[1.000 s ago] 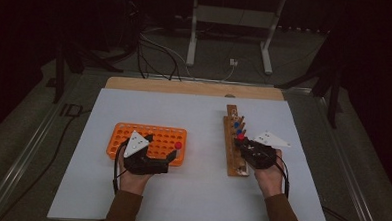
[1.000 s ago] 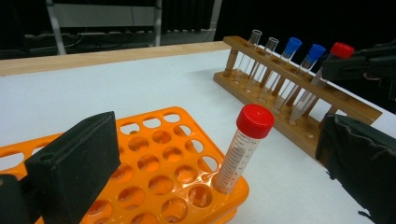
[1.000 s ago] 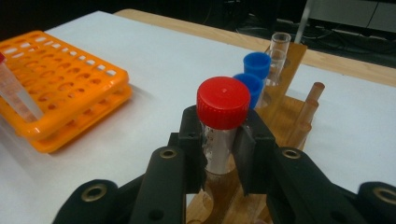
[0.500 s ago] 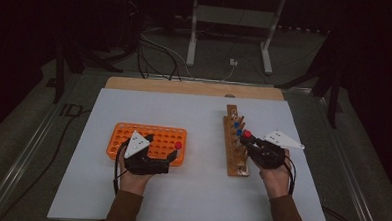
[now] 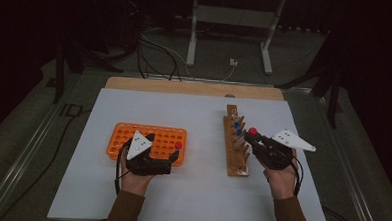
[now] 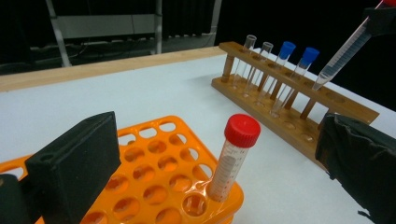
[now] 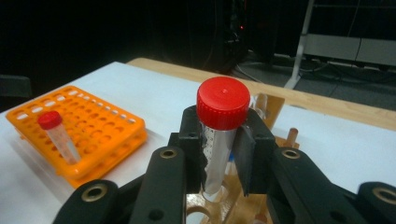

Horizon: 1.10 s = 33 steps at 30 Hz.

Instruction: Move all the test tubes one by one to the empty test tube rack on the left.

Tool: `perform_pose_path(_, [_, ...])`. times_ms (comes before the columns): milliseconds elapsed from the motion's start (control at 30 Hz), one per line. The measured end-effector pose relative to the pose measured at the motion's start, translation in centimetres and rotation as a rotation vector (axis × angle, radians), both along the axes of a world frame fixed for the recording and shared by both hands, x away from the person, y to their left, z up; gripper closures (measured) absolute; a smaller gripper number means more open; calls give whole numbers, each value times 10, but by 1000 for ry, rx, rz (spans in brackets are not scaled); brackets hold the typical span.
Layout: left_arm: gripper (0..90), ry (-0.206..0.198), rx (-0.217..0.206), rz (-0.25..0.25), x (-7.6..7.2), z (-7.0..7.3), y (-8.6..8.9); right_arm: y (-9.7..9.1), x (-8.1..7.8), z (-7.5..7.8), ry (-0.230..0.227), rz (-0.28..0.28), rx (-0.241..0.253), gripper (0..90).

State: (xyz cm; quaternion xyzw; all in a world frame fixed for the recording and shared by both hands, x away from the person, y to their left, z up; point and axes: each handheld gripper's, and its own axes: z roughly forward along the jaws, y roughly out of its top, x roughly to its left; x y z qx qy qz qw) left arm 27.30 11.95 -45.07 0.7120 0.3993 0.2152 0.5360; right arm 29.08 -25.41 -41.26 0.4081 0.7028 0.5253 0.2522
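Note:
My right gripper (image 5: 253, 136) is shut on a red-capped tube (image 7: 221, 135), held above the wooden rack (image 5: 236, 142); the tube (image 6: 343, 53) hangs tilted over the rack's near end. Two blue-capped tubes (image 6: 286, 63) and two uncapped ones stand in the rack (image 6: 299, 109). My left gripper (image 5: 168, 158) rests open at the orange rack's (image 5: 147, 142) near right corner, its jaws wide on either side of a second red-capped tube (image 6: 234, 156) standing in a corner hole. That tube (image 5: 178, 146) touches neither jaw.
A white sheet (image 5: 190, 190) covers the table, with a wooden strip (image 5: 185, 87) along its far edge. Beyond it are a metal stand (image 5: 232, 32) and cables (image 5: 156, 48) on the dark floor.
My right gripper has lifted the red-capped tube up out of the wooden rack and drawn back slightly to the right. The left gripper has stayed put.

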Motion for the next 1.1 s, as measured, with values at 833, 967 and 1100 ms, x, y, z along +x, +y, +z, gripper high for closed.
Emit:
perform_pose_path(833, [51,-40,113,-181,-13,1,-57,70,-22,-1,25,246,-42,742])
perform_pose_path(967, [104,-56,134,-203,-16,1,-64,79,-25,-3,34,280,-46,742])
perform_pose_path(1100, [235,-69,147,-236,-19,1,-70,87,-28,-5,48,315,-43,742])
